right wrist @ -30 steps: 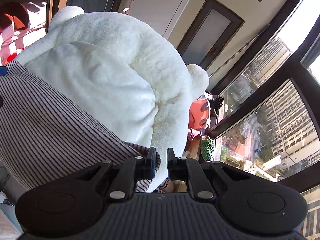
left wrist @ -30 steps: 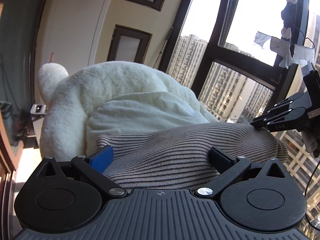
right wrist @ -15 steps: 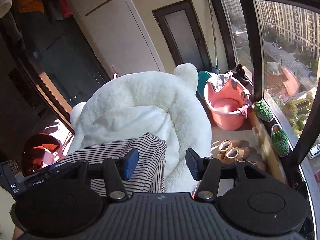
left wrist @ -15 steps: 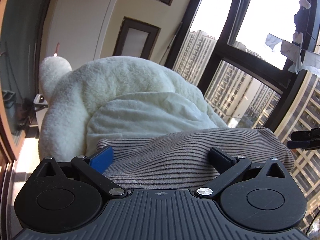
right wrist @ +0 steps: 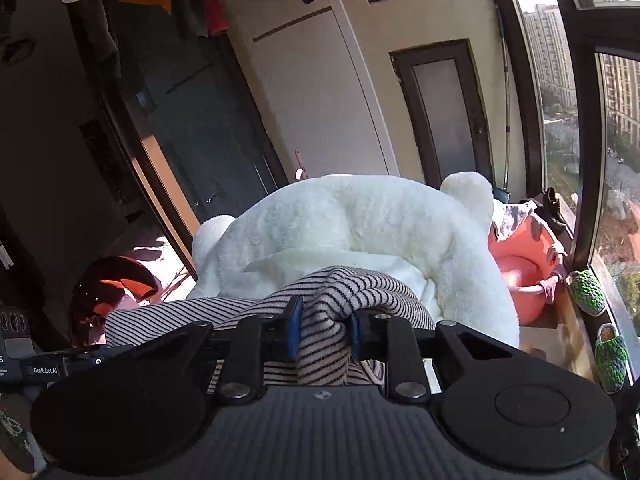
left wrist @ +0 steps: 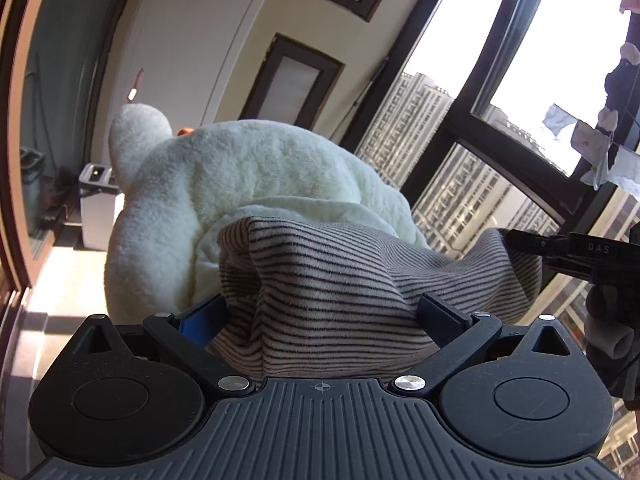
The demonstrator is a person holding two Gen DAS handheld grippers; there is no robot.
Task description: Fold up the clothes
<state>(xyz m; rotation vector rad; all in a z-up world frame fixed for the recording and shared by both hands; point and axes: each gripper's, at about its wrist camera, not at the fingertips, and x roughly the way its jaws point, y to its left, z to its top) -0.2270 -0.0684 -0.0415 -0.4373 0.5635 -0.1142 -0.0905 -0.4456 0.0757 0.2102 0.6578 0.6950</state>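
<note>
Garment: striped top (left wrist: 340, 280), bunched on a white plush seat (left wrist: 248, 176).
Left gripper (left wrist: 324, 316): fingers wide apart, cloth between them, unclamped.
Right gripper (right wrist: 322, 330): open half a second ago, now seemingly pinching a striped fold.
Meaning: next fold likely starting.

Black-striped beige garment (left wrist: 340, 280), white plush seat (left wrist: 248, 176).
</note>
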